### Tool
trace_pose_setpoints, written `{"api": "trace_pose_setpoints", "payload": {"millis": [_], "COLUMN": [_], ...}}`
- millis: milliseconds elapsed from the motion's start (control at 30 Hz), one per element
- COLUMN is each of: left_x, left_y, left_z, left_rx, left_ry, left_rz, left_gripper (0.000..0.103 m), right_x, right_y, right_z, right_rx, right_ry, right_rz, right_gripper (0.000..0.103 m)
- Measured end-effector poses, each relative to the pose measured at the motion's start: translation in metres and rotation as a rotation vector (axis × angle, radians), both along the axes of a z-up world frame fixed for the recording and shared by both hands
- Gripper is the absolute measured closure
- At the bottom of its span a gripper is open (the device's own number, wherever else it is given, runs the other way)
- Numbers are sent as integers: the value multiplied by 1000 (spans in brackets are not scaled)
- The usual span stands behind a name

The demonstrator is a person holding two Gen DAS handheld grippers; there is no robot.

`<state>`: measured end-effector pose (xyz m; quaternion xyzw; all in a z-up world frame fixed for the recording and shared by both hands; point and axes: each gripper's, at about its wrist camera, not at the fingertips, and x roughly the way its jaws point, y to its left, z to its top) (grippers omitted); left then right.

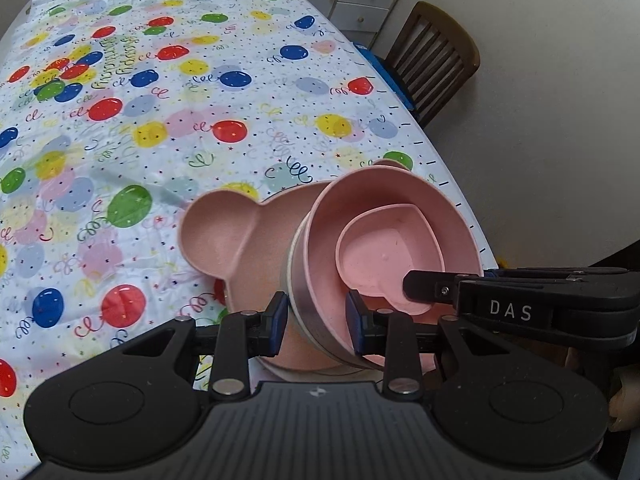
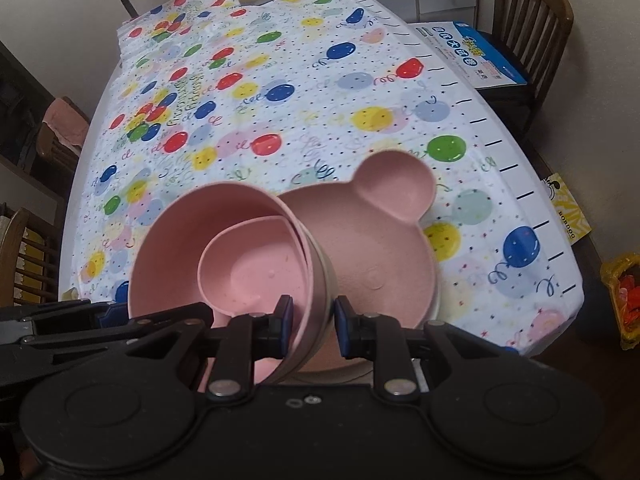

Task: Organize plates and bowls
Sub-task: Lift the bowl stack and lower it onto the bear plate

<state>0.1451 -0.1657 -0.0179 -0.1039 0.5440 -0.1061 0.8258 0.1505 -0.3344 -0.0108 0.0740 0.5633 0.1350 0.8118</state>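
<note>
Pink round bowl (image 1: 400,208) nesting a heart-shaped bowl (image 1: 384,256) on the bear-shaped plate (image 1: 224,232), my left tool (image 1: 316,322) and right tool (image 2: 313,326) each narrowly closed, pinching its rim wall from opposite sides

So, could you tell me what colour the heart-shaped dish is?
Pink, like the bowl around it; the heart-shaped dish shows best in the left wrist view.

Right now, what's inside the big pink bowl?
A smaller pink heart-shaped dish sits inside the big pink bowl, and that dish looks empty. Whatever might lie beneath the dish on the bowl's bottom is covered. The bowl stack rests on a bear-shaped plate.
</note>
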Motion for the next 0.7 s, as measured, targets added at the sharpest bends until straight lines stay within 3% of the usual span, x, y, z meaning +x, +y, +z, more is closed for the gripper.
{"api": "trace_pose_setpoints", "payload": {"millis": [700], "left_x": [8], "left_y": [-28], "left_z": [-35], "left_rx": [52], "left_ry": [17], "left_rz": [39], "left_gripper": [73], "right_x": [24], "right_y": [-27], "right_z": [-38], "right_rx": [-22], "right_ry": [39], "right_rz": [101], "right_gripper": [82]}}
